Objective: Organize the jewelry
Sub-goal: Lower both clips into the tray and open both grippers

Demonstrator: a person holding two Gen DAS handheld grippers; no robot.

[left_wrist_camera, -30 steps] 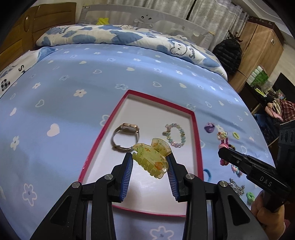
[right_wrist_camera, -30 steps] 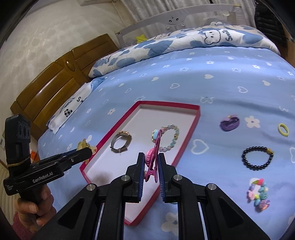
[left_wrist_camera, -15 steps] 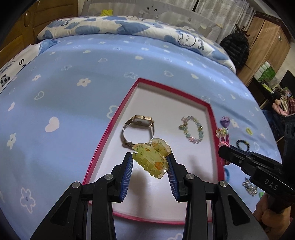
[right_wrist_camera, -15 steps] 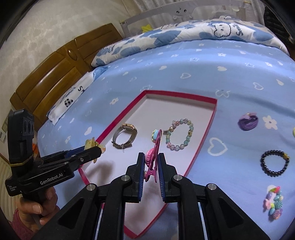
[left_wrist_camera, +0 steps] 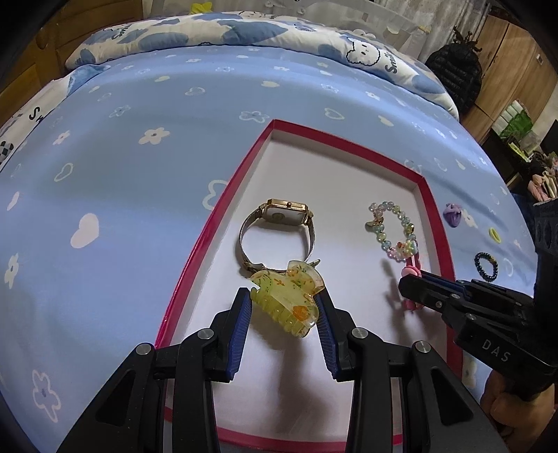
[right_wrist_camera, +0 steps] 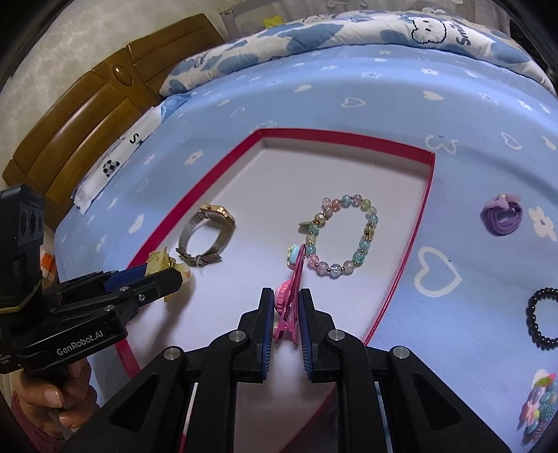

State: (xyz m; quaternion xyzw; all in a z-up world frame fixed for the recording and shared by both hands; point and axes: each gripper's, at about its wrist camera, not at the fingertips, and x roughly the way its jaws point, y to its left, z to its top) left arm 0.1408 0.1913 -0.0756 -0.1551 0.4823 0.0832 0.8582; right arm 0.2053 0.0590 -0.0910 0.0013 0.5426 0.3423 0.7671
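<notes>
A red-rimmed white tray (left_wrist_camera: 223, 205) (right_wrist_camera: 423, 209) lies on the blue bedspread. In it rest a gold-cased mesh watch (left_wrist_camera: 279, 226) (right_wrist_camera: 205, 230) and a pastel bead bracelet (left_wrist_camera: 394, 226) (right_wrist_camera: 343, 237). My left gripper (left_wrist_camera: 284, 306) (right_wrist_camera: 164, 275) is shut on a yellow floral claw clip (left_wrist_camera: 286, 299), held low over the tray's near half, just short of the watch. My right gripper (right_wrist_camera: 283, 313) (left_wrist_camera: 413, 278) is shut on a pink hair clip (right_wrist_camera: 291, 296) (left_wrist_camera: 409, 268), over the tray's right side, its tip near the bracelet.
On the bedspread right of the tray lie a purple hair tie (right_wrist_camera: 502, 214) (left_wrist_camera: 452, 214), a black bead bracelet (right_wrist_camera: 538, 319) (left_wrist_camera: 485, 266), a small yellow ring (left_wrist_camera: 494, 234) and a multicoloured beaded piece (right_wrist_camera: 538, 404). A wooden headboard (right_wrist_camera: 80, 115) and cloud-print quilt (left_wrist_camera: 244, 31) lie beyond.
Both grippers have come down and forward over the tray with their clips still held. The watch and bracelet look larger and nearer; neither has shifted.
</notes>
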